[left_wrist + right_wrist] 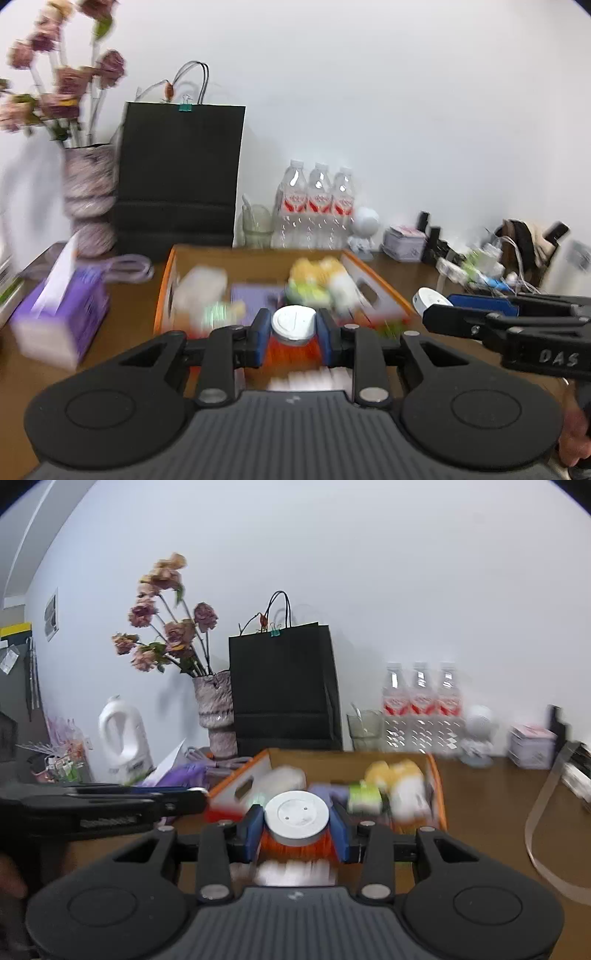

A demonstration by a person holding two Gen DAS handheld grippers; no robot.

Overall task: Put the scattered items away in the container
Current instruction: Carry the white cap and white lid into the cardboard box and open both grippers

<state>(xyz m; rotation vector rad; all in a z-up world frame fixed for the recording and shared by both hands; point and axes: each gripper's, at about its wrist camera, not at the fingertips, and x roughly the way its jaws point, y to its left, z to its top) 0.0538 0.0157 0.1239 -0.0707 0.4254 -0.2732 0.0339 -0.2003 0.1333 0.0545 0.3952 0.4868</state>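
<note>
Each gripper holds a white round puck-like disc. My left gripper [294, 325] is shut on a white disc [294, 322], just in front of the orange-edged cardboard box [168, 288]. My right gripper [296, 819] is shut on another white disc [296, 818], near the same box [437, 794]. The box holds blurred items: a yellow-white plush [321, 277], a white packet [201, 291], a green-labelled thing [365, 796]. The right gripper shows in the left wrist view [436, 312] with its disc [428, 301]; the left gripper's side shows in the right wrist view [201, 797].
A purple tissue box [61, 314], a vase of dried flowers [90, 199], a black paper bag [181, 177], three water bottles [319, 206], a glass [256, 227], a white robot figure [364, 230], a small tin [406, 242] and cables [484, 266] ring the brown table. A white jug [123, 738] stands left.
</note>
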